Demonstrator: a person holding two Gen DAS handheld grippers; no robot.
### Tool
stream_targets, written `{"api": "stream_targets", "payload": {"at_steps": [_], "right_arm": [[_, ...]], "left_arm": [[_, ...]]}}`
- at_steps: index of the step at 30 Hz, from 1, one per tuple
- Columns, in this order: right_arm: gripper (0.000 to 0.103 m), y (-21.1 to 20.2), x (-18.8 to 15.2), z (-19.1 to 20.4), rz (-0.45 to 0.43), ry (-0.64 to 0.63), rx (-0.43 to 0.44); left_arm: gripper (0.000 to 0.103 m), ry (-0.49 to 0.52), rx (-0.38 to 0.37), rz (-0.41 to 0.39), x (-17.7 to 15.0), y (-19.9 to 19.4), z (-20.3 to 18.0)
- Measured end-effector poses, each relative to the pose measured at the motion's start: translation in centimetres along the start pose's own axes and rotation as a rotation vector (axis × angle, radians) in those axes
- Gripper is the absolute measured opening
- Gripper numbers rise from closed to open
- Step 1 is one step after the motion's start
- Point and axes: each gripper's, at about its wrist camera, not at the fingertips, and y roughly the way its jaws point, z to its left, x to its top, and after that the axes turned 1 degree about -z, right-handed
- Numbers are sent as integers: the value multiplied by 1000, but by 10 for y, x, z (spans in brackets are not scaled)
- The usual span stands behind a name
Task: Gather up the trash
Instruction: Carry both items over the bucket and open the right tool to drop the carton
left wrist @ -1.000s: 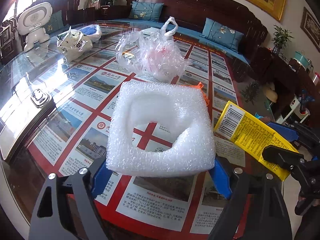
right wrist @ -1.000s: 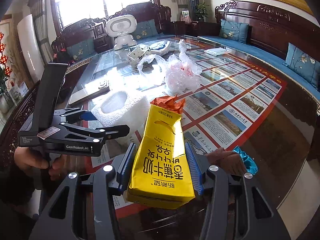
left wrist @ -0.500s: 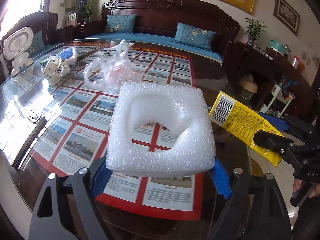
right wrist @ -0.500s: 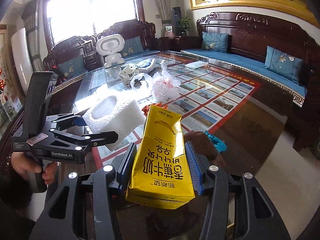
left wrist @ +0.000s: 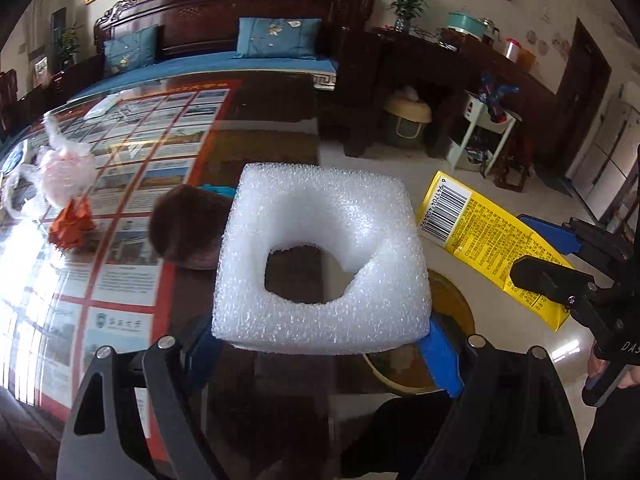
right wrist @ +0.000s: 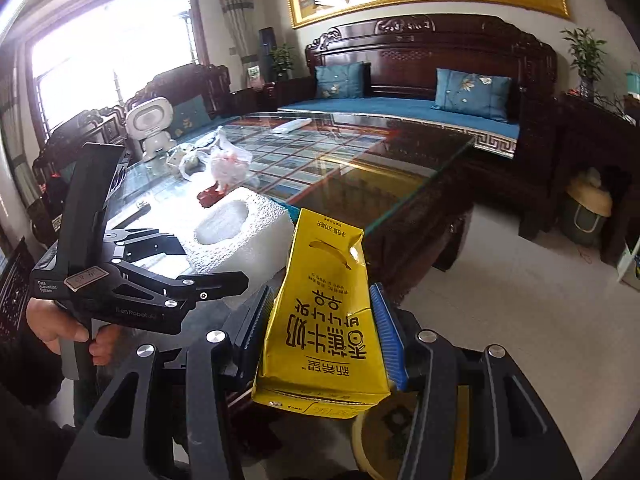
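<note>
L gripper [left wrist: 320,344] clamps 1 white foam block [left wrist: 324,256] w/ a hole thru its middle, blue pads pressed on both sides; the block is held in the air past the glass table [left wrist: 132,184] edge. R gripper [right wrist: 320,328] is closed on 1 yellow milk carton [right wrist: 324,320], text upside down, also held off the table, to the right of the foam. From the L view the same carton [left wrist: 492,248] shows its barcode end.

Below both grippers: 1 yellow-rimmed bin [left wrist: 416,364], partly hidden by foam and fingers; its rim [right wrist: 376,440] shows under the carton too.

Left on the table: 1 crumpled orange wrapper [left wrist: 72,220], 1 clear plastic bag [left wrist: 60,168] w/ sth pink inside, just beside the wrapper, 1 brown round item [left wrist: 188,228] near the table edge. Farther back, 1 white toy robot [right wrist: 150,124]. 2 blue cushions [right wrist: 472,92] on the wooden sofa.
</note>
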Motion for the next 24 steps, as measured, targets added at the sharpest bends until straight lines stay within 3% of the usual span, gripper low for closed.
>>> {"api": "stream_targets", "payload": {"at_steps": [10, 20, 22, 23, 24], "right_arm": [[49, -19, -72, -83, 93, 174, -127], [50, 14, -113, -130, 221, 256, -153], [57, 24, -116, -133, 268, 257, -149], [67, 29, -118, -135, 280, 251, -162], [68, 31, -118, -135, 279, 246, -179]], "left_arm": [[85, 117, -118, 146, 7, 80, -80], [85, 172, -104, 223, 7, 125, -106], [85, 175, -99, 234, 6, 130, -108], [85, 175, -98, 239, 6, 132, -107], [85, 175, -98, 243, 5, 133, -107]]}}
